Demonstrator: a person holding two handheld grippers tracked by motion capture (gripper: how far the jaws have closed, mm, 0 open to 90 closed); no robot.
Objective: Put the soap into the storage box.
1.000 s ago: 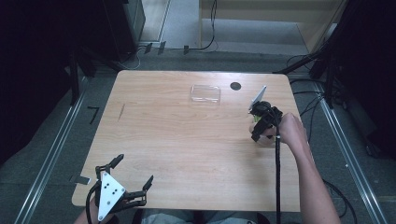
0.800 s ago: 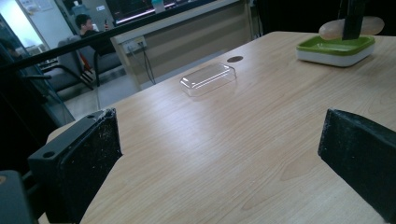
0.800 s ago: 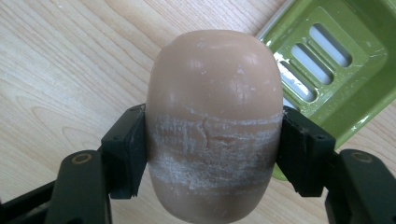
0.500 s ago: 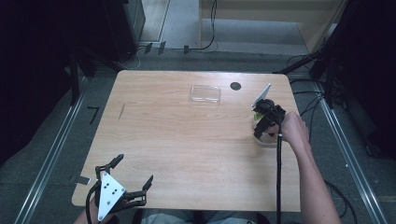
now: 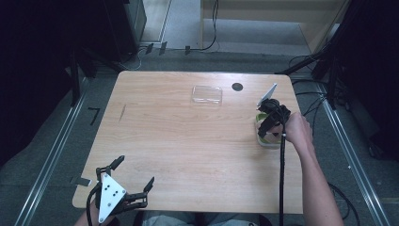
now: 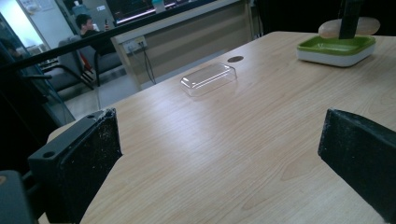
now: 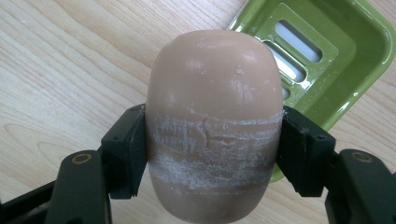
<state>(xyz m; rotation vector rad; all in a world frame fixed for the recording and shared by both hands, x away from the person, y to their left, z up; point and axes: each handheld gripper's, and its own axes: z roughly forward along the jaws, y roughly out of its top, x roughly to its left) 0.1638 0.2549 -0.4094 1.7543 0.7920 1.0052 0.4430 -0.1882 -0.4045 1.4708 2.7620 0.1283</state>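
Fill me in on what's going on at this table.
A person's right gripper is shut on a beige oval soap bar, holding it just above a green soap dish near the wooden table's right edge. The left gripper waits open at the near left corner. A clear plastic lid lies farther back.

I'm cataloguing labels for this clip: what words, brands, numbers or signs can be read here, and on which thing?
None can be read.
Peach oval soap bar in the right gripper: only white scuff bands, no stamp.
Green plastic soap dish: plain slots.
Clear plastic lid: no print.
Wall papers in the left gripper view: too blurred.
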